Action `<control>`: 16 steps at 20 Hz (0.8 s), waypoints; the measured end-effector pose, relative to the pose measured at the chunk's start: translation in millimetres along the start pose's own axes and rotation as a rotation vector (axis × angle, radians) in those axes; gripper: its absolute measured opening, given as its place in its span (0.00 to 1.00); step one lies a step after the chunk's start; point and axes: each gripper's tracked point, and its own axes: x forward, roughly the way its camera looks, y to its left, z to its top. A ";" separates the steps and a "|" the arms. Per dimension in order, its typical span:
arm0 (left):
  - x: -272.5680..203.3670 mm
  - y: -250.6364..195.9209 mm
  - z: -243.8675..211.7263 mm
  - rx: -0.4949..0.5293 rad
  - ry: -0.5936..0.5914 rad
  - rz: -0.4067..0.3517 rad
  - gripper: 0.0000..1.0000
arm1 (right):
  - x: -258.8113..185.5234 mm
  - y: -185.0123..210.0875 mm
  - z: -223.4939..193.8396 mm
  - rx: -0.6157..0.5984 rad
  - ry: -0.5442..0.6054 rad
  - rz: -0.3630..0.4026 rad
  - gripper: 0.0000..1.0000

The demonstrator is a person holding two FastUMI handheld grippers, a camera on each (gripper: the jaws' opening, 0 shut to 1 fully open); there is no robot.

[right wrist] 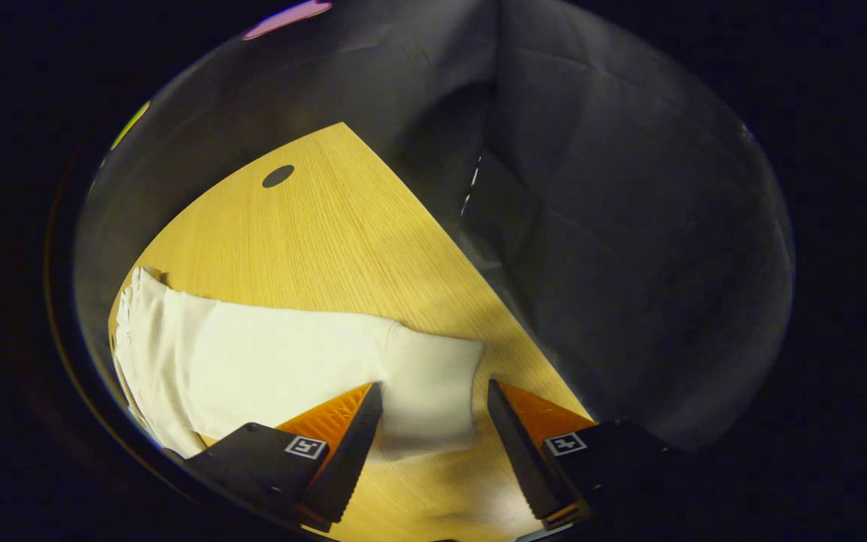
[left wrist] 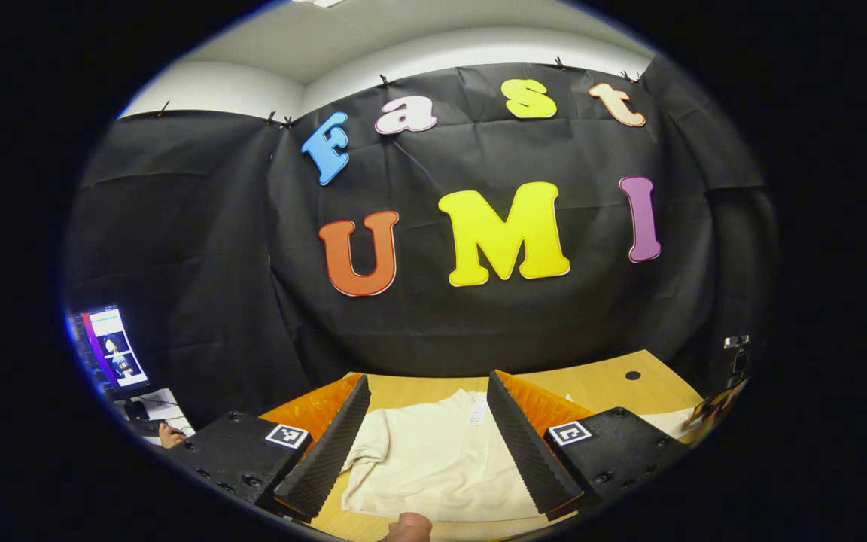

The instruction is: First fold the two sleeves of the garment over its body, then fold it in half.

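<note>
The right gripper (right wrist: 427,444) hangs over a wooden table (right wrist: 328,241) with its jaws apart. A cream sleeve (right wrist: 283,361) lies flat on the table, running from the left edge toward the gripper. The sleeve's cuff (right wrist: 433,384) sits between the two fingers (right wrist: 347,444), touching neither as far as can be told. Beyond the sleeve the table has a dark round hole (right wrist: 278,176) near its far edge. Black cloth (right wrist: 614,263) hangs behind the table.

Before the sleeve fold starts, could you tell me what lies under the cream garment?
The garment lies flat on the wooden table. Its sleeve cuff rests on bare wood. Anything beneath the cloth is covered.
</note>
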 end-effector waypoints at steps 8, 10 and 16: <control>12.9 22.4 -14.1 -0.010 0.034 0.004 1.00 | 1.6 6.9 -0.1 -0.022 0.108 -0.008 0.50; 16.0 27.5 -14.9 -0.001 0.032 0.015 1.00 | -0.1 7.8 -0.3 -0.054 0.121 -0.028 0.51; 25.8 39.3 -14.9 0.009 0.032 0.019 1.00 | -0.5 17.6 -2.9 -0.054 0.139 0.000 0.15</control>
